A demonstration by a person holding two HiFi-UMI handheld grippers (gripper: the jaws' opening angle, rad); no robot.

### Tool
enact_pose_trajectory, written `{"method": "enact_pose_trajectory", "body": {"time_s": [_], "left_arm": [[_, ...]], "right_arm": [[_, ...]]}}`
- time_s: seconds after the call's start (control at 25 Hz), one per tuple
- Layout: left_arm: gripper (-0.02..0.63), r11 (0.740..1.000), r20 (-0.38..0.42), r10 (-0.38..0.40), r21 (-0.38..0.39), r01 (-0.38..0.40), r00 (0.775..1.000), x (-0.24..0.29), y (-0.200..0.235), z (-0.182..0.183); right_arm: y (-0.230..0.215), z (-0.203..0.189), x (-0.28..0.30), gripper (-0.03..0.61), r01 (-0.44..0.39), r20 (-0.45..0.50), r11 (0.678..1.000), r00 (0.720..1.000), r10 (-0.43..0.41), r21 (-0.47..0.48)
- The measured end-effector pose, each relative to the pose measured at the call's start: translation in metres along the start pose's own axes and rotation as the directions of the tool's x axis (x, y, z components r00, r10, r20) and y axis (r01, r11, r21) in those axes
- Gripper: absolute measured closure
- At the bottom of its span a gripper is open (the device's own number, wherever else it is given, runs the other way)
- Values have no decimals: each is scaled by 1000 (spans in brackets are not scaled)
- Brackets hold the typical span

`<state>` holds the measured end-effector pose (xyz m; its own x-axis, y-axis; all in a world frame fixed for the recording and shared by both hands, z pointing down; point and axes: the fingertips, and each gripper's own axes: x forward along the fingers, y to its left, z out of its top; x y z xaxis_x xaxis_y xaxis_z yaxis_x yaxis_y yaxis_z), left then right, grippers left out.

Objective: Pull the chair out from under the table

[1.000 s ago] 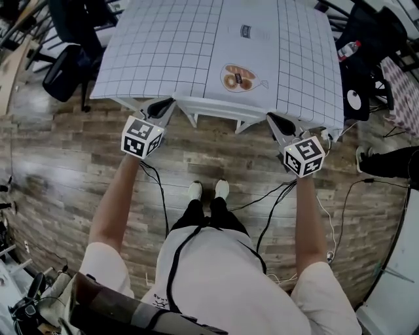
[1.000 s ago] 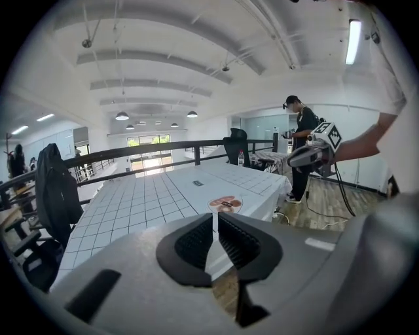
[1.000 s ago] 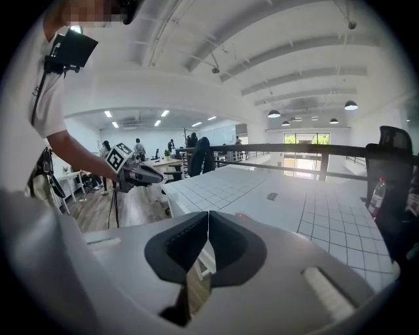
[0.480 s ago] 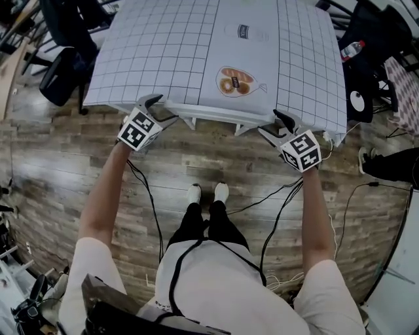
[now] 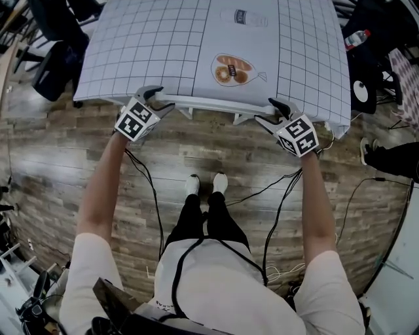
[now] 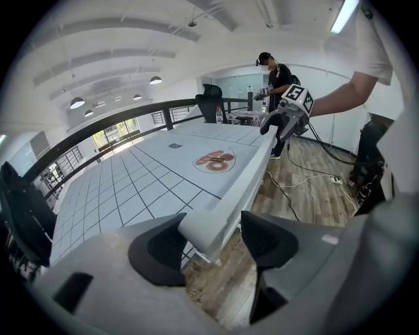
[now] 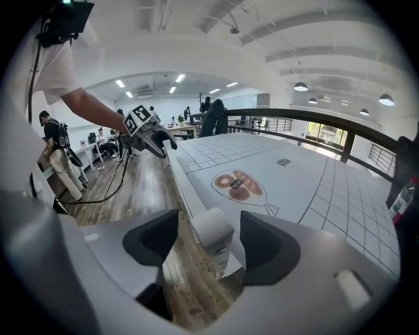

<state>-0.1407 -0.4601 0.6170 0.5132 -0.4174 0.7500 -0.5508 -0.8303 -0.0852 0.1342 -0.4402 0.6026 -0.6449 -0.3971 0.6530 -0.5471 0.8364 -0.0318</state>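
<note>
Dropping to the near edge of the bench (image 5: pixel 163 46) over the last second, both tongs have gone from pinched together to parted, and each now straddles one end of the white top rail (image 5: pixel 216 103) of the chair, which is still tucked under the bench with only that rail showing. The left tongs (image 6: pixel 213 239) opened wide and have just been narrowing again; the rail end sits between their pads, close to one pad and clear of the other, so nothing is clamped yet. The right tongs (image 7: pixel 208 239) have just opened, and the other rail end stands between their pads with a gap on each side. Closing both looks like the step in hand, and pulling back should follow. On the grid cloth, a printed bread picture (image 5: pixel 229 69) and a bottle picture (image 5: pixel 243 18) carry small labels, too fine to read.
</note>
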Motion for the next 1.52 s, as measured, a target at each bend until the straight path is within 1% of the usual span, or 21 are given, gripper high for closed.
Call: {"method": "enact_pose_trajectory", "body": {"time_s": [0.12,0.16,0.24,0.36,0.6,0.84,1.0,1.08,1.28,1.52], "left_arm": [[377,1000,9,-4,2,4,1000,6,2,-3],[377,1000,10,-6,2,6,1000,7,2,-4],[377,1000,11,-17,-2,17,1000,9,2,-6],[384,999,9,-42,-7,42,999,9,0,-4],[393,998,3,-56,2,56,998,10,1,-3],[402,998,-18,-65,7,65,998,9,-1,-4],[408,997,-35,-74,19,75,997,5,-7,-7],[414,996,-46,-83,24,84,995,2,-14,-11],[417,995,-45,-100,15,101,994,-9,-31,-19],[417,991,-52,-131,6,132,990,-27,-67,-35]], "right_arm": [[0,-6,9,279,-13,-10,1000,1000,13,1],[1,-8,12,281,-18,-13,1000,1000,18,-1],[2,-14,16,313,-22,-19,1000,1000,22,-11],[-1,-19,18,385,-18,-16,1000,1000,18,-25],[-3,-19,18,400,-48,-12,998,999,48,-43],[-1,-20,17,405,-69,-39,997,997,67,-33],[5,-22,14,410,-101,-59,994,993,98,-36],[10,-25,11,410,-110,-62,993,992,108,-32],[28,-31,4,410,-138,-80,990,988,136,-21],[68,-48,-15,411,-169,-92,986,981,169,2]]}}
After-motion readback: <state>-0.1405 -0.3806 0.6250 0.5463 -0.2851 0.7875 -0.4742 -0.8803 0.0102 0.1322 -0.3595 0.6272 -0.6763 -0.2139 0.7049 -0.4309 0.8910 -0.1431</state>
